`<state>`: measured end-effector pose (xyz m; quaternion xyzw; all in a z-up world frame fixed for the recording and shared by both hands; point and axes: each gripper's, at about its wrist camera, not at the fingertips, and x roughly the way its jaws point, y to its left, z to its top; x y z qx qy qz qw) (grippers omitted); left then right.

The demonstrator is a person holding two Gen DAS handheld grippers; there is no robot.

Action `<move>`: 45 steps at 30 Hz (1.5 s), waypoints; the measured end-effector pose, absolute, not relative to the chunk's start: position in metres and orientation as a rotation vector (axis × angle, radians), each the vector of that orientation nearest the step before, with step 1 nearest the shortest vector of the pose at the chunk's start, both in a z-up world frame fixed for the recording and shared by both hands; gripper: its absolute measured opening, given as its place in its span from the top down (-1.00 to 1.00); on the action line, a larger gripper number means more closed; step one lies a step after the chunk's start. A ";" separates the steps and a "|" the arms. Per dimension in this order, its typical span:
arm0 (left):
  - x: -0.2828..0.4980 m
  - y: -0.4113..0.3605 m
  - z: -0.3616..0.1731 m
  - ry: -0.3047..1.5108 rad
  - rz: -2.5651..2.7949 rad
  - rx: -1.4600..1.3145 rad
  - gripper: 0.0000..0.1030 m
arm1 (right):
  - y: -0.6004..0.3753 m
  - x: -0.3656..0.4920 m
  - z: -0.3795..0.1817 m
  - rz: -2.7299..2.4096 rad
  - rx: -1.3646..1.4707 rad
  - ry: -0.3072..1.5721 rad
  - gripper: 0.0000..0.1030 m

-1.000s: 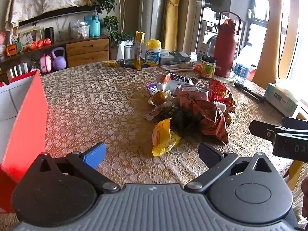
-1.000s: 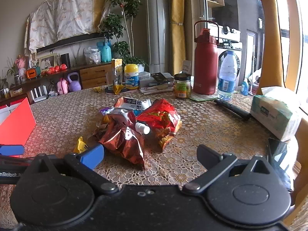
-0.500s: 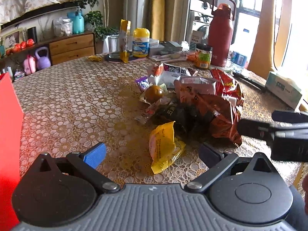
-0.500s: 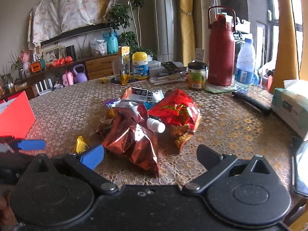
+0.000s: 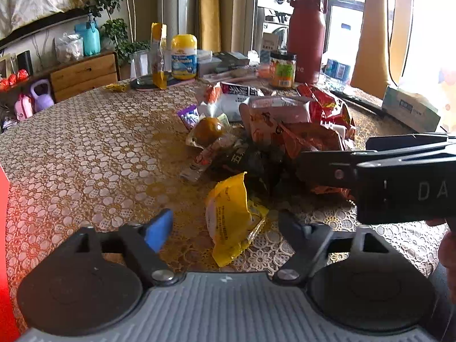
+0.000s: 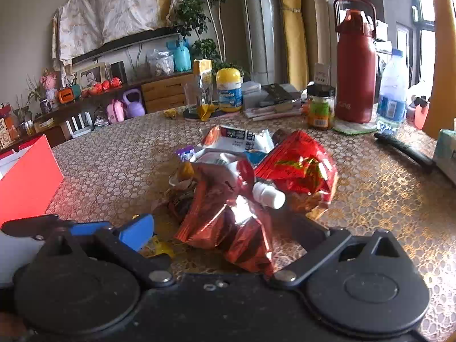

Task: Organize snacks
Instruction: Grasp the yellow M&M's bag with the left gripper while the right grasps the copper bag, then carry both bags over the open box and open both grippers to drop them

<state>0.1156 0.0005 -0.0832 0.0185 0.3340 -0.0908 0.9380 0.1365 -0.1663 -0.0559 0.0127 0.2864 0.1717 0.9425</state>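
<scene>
Yellow snack packet (image 5: 229, 216) lies nearest the snack pile (image 5: 270, 142); left claw (image 5: 225, 225), jaws just narrowing but unclenched, should straddle it; right claw (image 6: 216, 225) stands released.

The left claw (image 5: 225, 225) has moved in on the yellow packet (image 5: 230, 216), its jaws just closing around it, not yet touching. The right claw (image 6: 228, 225) has neared the red foil bag (image 6: 228, 213).

Left wrist view: low over the table (image 5: 85, 154), angled down, close on a yellow packet (image 5: 228, 213) before the snack pile (image 5: 279, 136). Right wrist view: same pile (image 6: 248, 182) from the other side, close. Shared: pile, red flask (image 5: 306, 34) (image 6: 354, 68), far sideboard.
</scene>
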 end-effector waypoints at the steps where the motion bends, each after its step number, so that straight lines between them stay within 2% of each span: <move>1: 0.117 0.000 -0.084 0.687 -0.187 0.038 -0.25 | -0.165 0.138 -0.057 0.351 0.025 0.589 -1.00; 5: 0.117 -0.001 -0.087 0.690 -0.189 0.041 -0.19 | -0.161 0.143 -0.060 0.354 0.023 0.605 -0.99; 10: 0.116 -0.005 -0.087 0.672 -0.199 0.064 0.04 | -0.156 0.149 -0.065 0.358 0.018 0.622 -0.88; 16: 0.115 -0.006 -0.088 0.661 -0.207 0.073 0.13 | -0.157 0.155 -0.070 0.335 0.021 0.634 -0.61; 21: 0.114 -0.005 -0.087 0.660 -0.185 0.070 0.14 | -0.163 0.157 -0.071 0.306 0.024 0.633 -0.27; 27: 0.108 0.000 -0.082 0.643 -0.150 0.054 0.16 | -0.172 0.156 -0.072 0.308 0.045 0.613 -0.03; 35: 0.083 0.010 -0.057 0.589 -0.105 0.031 0.18 | -0.183 0.143 -0.061 0.331 0.089 0.586 0.03; 45: 0.033 0.032 0.000 0.463 -0.014 -0.014 0.18 | -0.177 0.108 -0.015 0.407 0.090 0.463 0.03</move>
